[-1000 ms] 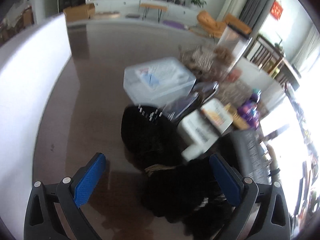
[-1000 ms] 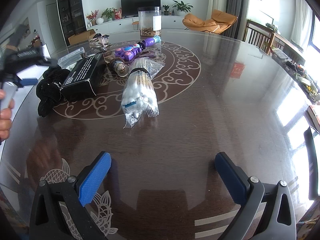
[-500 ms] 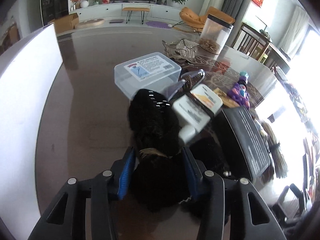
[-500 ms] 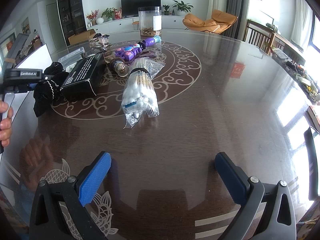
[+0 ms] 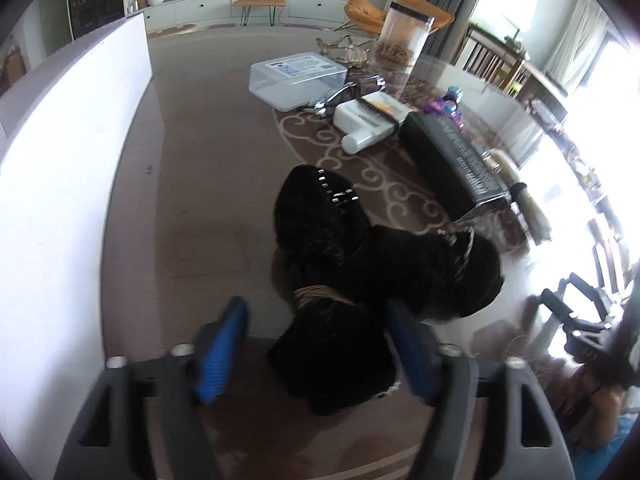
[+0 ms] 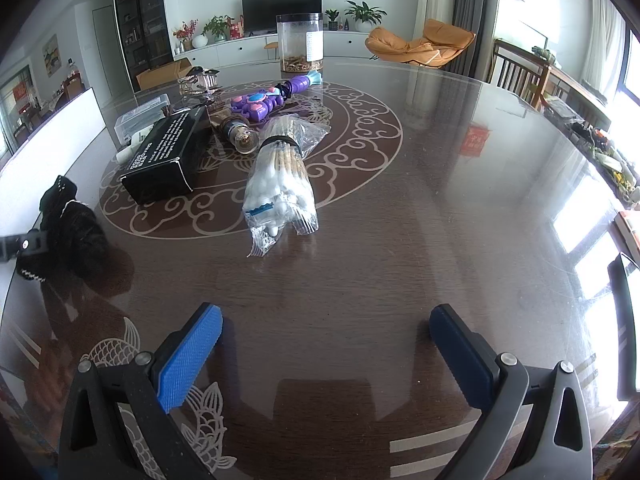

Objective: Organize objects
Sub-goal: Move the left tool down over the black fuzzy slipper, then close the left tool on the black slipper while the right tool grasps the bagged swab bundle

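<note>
A black fuzzy fabric bundle (image 5: 384, 264), tied with a tan band, lies on the dark table (image 6: 420, 248). Its near end sits between the blue pads of my left gripper (image 5: 316, 344), whose jaws are opening. The left pad stands clear of the fabric and the right pad is at its edge. The right wrist view shows the same bundle (image 6: 72, 224) at the far left, with part of my left gripper (image 6: 20, 244) beside it. My right gripper (image 6: 326, 340) hovers open over bare table with nothing between its fingers.
Beyond the bundle lie a black box (image 5: 452, 160), a white bottle (image 5: 362, 126) and a clear plastic box (image 5: 296, 80). A bag of cotton swabs (image 6: 280, 184), a purple toy (image 6: 264, 100) and a tall clear jar (image 6: 300, 40) sit mid-table. A white panel (image 5: 60, 200) stands at the left.
My left gripper shut on the black bundle, pulled it away from the pile of boxes, and now its jaws have spread apart again. The right gripper has stayed still.
</note>
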Action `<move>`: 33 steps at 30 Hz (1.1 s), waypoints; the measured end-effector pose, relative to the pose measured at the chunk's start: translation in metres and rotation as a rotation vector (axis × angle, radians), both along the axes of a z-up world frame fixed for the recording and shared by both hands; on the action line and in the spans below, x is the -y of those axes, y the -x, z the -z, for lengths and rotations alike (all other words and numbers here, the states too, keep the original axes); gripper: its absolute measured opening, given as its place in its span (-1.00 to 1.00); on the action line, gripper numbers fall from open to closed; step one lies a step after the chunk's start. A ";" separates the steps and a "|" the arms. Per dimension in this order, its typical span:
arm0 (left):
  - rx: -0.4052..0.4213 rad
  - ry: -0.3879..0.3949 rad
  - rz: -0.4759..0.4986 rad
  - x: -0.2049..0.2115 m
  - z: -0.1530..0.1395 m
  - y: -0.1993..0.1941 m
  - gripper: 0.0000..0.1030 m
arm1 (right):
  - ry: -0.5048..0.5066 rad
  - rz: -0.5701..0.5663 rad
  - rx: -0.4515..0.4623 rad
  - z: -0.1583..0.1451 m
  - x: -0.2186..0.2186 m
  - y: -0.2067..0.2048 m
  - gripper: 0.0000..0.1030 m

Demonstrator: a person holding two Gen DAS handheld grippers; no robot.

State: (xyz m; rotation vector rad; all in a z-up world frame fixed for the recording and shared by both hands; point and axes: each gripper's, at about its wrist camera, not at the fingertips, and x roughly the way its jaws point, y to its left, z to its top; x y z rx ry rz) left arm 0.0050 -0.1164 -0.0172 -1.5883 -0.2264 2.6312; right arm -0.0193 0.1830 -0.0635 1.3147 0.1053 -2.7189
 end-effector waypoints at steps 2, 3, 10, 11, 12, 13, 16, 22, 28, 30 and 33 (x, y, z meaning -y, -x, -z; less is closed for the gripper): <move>-0.002 0.001 -0.007 0.003 0.000 0.003 0.44 | 0.002 -0.002 0.000 0.000 0.000 0.000 1.00; -0.005 -0.009 -0.009 0.005 0.000 0.003 0.44 | 0.002 -0.003 0.000 0.000 0.000 0.000 1.00; -0.029 0.044 -0.006 0.008 0.003 0.013 0.44 | 0.002 -0.005 -0.001 0.000 0.000 0.000 1.00; -0.036 0.037 -0.017 0.010 0.003 0.011 0.44 | 0.002 -0.006 -0.002 0.000 0.000 -0.001 1.00; -0.039 0.046 -0.030 0.010 0.003 0.009 0.44 | 0.002 -0.007 -0.003 0.000 0.000 -0.001 1.00; -0.040 0.063 -0.038 0.010 0.003 0.007 0.44 | 0.001 -0.008 -0.004 0.000 0.000 -0.001 1.00; -0.044 0.094 -0.060 0.011 0.005 0.004 0.44 | 0.002 -0.008 -0.005 0.001 -0.001 -0.002 1.00; -0.020 0.081 -0.046 0.009 0.004 0.015 0.49 | 0.002 -0.008 -0.005 0.001 -0.001 -0.002 1.00; -0.052 0.160 0.009 -0.004 0.010 0.018 0.52 | 0.002 -0.009 -0.005 0.001 -0.001 -0.002 1.00; -0.096 0.165 0.044 -0.008 0.006 0.013 -0.13 | 0.002 -0.010 -0.004 0.001 0.000 -0.002 1.00; -0.095 0.158 0.089 -0.015 0.006 0.007 -0.46 | 0.001 -0.012 0.011 0.000 0.000 -0.002 1.00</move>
